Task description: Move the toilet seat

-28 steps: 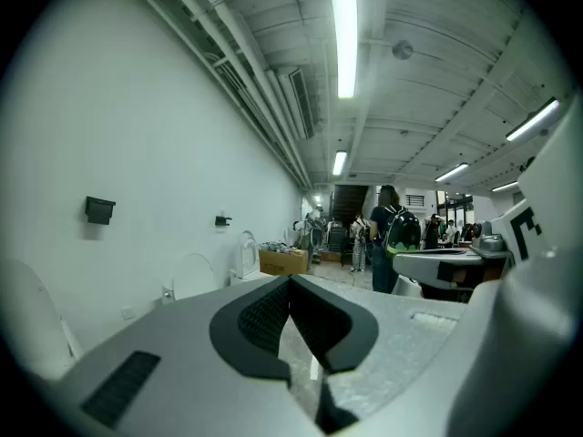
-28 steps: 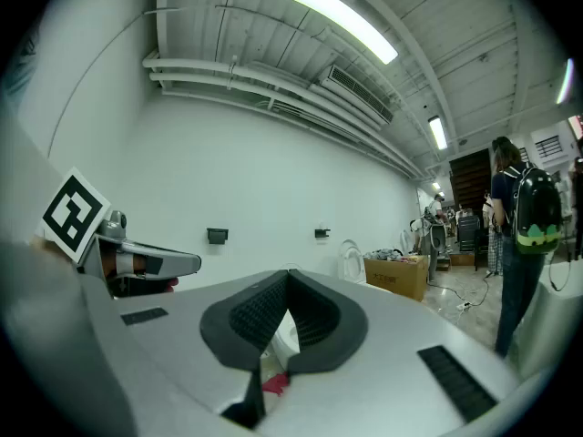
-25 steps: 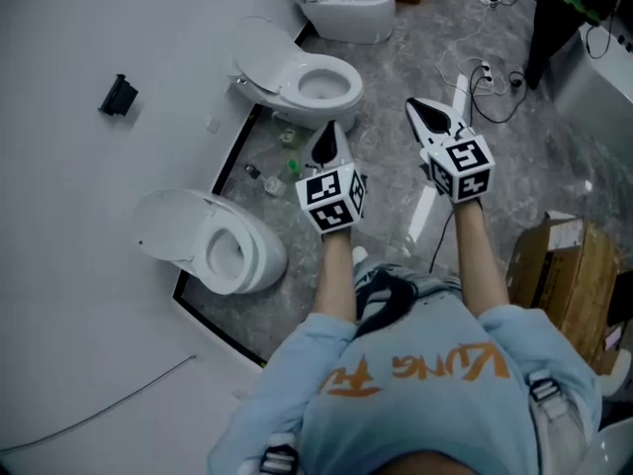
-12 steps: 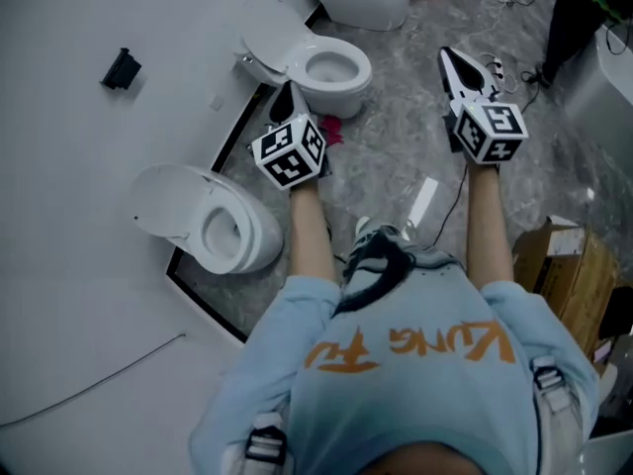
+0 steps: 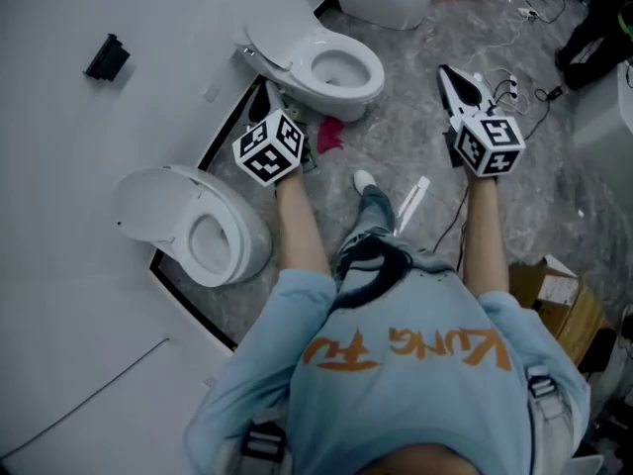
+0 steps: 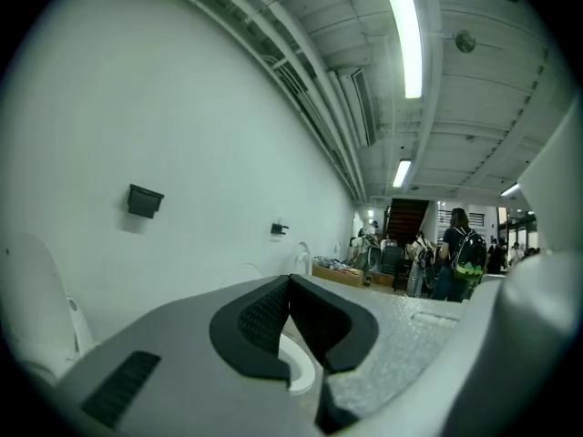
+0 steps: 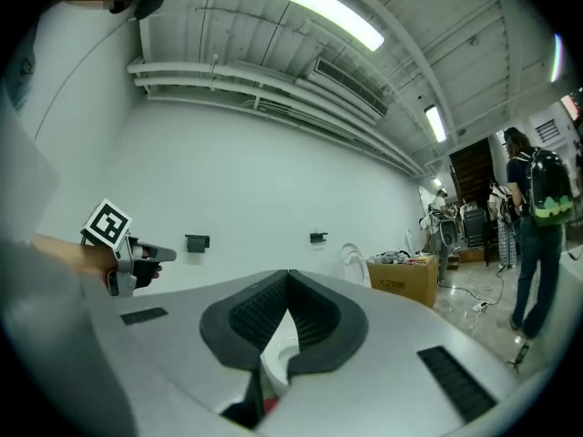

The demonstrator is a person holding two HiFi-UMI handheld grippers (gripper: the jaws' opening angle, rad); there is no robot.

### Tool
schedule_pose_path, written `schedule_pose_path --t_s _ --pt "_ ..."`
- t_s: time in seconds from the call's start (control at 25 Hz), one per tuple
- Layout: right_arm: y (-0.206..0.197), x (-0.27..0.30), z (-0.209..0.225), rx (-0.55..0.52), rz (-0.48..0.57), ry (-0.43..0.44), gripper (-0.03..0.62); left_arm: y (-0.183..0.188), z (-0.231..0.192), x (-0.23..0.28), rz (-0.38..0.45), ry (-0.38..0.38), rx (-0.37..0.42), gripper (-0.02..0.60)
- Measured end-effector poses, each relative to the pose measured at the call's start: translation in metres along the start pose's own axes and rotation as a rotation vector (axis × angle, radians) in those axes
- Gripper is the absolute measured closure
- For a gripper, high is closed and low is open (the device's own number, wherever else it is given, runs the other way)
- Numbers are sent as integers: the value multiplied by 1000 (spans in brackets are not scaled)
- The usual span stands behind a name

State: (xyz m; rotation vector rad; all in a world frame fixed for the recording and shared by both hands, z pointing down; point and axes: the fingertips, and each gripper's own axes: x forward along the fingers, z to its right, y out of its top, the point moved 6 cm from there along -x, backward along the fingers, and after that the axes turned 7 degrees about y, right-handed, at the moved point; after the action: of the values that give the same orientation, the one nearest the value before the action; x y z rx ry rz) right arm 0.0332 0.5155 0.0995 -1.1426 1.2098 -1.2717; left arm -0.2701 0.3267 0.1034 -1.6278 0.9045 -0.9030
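Observation:
Three white toilets stand along the wall in the head view. The near toilet (image 5: 213,240) has its lid (image 5: 148,201) raised against the wall. The middle toilet (image 5: 336,72) also has its lid (image 5: 282,23) up. My left gripper (image 5: 260,99) hangs shut and empty between these two, close to the wall. My right gripper (image 5: 447,72) is shut and empty over the floor, right of the middle toilet. In the left gripper view the left gripper (image 6: 290,285) has its jaws together, with a white rim behind them. The right gripper (image 7: 289,280) looks the same in its own view.
A pink scrap (image 5: 329,133) and small bottles lie on the floor by the middle toilet. A white strip (image 5: 411,202) lies near the person's foot. Cables (image 5: 529,87) run at the right. A cardboard box (image 5: 559,300) stands at the right. A black fitting (image 5: 106,57) is on the wall.
The person has stepped forward. My left gripper swung left toward the wall between the two toilets. The right gripper stayed to the right, and both stayed shut.

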Motion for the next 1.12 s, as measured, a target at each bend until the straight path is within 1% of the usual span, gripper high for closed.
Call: schedule_pose_path --t_s 0.12,0.16,0.28,0.4,0.48,0.56,0.72,0.84,0.92,1.12 --pt "-9 56 33 35 -29 -4 594 -4 20 68 -21 -48 44 586" --pt "-11 77 42 43 -42 -3 594 -2 21 91 -33 -50 49 586" --pt "-15 144 62 52 -106 38 594 2 3 154 -87 -5 11 586" --pt "-13 218 83 48 -144 91 594 3 -12 213 -118 38 -38 586" --pt "-13 261 96 39 -165 126 594 -10 -10 250 -160 39 -45 586" --pt "-24 296 104 35 -215 162 594 -36 -4 280 -233 33 -36 586" --pt "-62 344 118 44 -350 207 594 -86 3 320 -364 8 -64 586" --pt "-78 367 124 42 -408 230 594 -115 5 337 -435 -1 -89 586" --pt "-84 380 125 39 -426 239 594 -127 4 347 -467 -4 -105 586" --pt "-99 397 141 49 -467 248 594 -145 16 369 -505 -36 -126 586"
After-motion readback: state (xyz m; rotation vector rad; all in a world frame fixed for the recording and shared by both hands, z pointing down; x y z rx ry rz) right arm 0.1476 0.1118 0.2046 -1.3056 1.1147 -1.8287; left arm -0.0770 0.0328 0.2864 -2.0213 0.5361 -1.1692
